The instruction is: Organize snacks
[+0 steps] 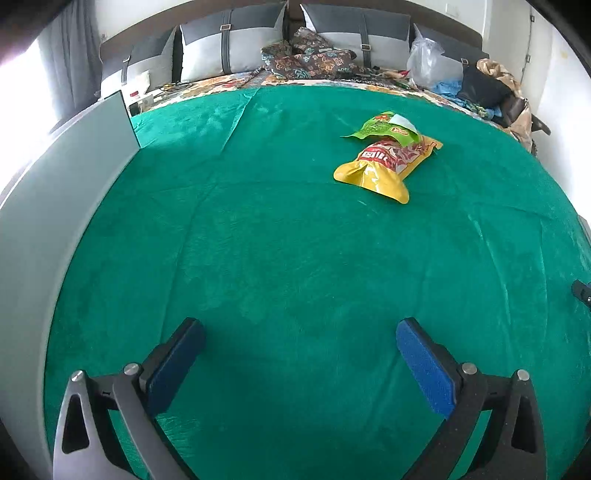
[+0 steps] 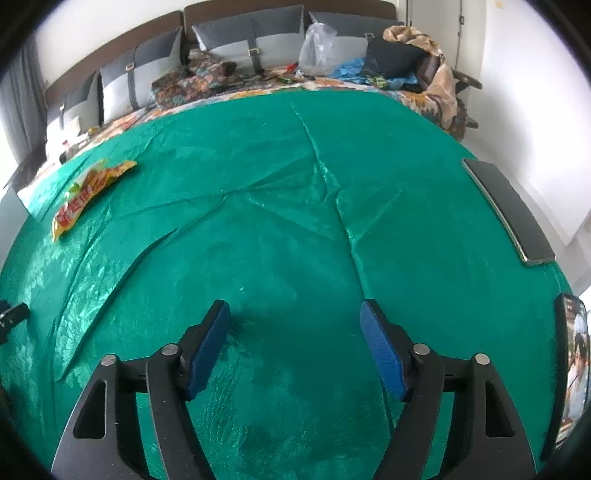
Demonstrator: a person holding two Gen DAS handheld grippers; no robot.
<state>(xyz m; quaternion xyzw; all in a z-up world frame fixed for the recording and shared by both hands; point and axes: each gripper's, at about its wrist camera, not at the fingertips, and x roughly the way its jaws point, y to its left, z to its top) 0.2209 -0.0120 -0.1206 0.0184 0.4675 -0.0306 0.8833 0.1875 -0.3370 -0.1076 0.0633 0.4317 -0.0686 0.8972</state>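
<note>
Both tongs, left and right, gape empty, snack packets lying well ahead.

Home bedroom. Wide bed under green cover; floral sheet showing at far end. Grey strapped cushions against dark headboard. Patterned pillows, clear plastic bag, crumpled clothes and blanket piled at head. Grey curtain by bright window, white walls.
</note>
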